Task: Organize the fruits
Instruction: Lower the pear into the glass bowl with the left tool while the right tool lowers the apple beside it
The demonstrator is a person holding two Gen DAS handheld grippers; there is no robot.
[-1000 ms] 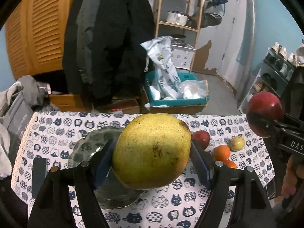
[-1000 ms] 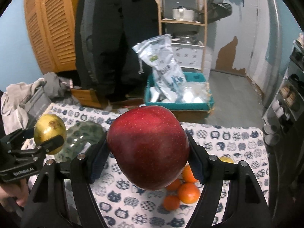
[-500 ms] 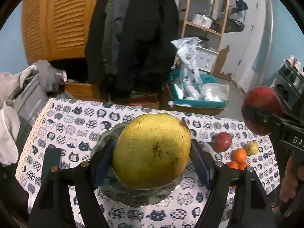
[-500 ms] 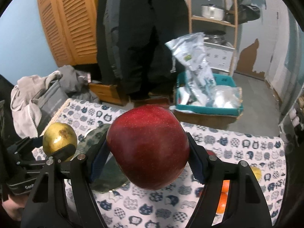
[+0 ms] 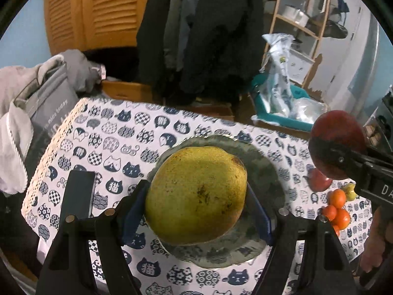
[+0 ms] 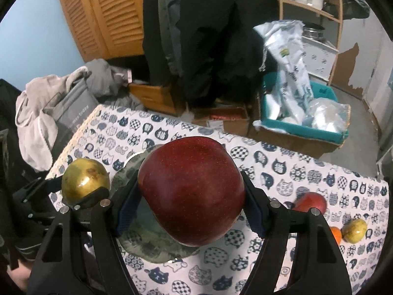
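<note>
Left wrist view: my left gripper (image 5: 196, 204) is clamping the yellow pear (image 5: 196, 196), blue pads pressing both of its sides. The pear is hanging in the air above the green plate (image 5: 267, 169), which is sitting on the cat-print tablecloth (image 5: 110, 142) around the middle of the tabletop. At the right side my right gripper (image 5: 334, 147) is showing with the big red apple (image 5: 336, 132) in its grip. Toward the tabletop's right edge a smaller red apple (image 5: 319, 182), 1 small yellow fruit (image 5: 350, 191) and a cluster of tangerines (image 5: 337, 211) are lying close together. A dark phone-like slab (image 5: 78, 194) is lying near the left edge.

Right wrist view: my right gripper (image 6: 191, 204) is grasping the big red apple (image 6: 191, 191), pads tight on both sides, the fruit hanging over the plate's (image 6: 152, 245) right part. My left gripper (image 6: 83, 191) is sitting at the left with the pear (image 6: 84, 180) clenched, near the plate's left rim. The smaller red apple (image 6: 310, 202), the small yellow fruit (image 6: 355, 231) and 1 tangerine (image 6: 336, 236) are lying near the right edge. Whether either held fruit is touching the plate, I cannot tell.
</note>
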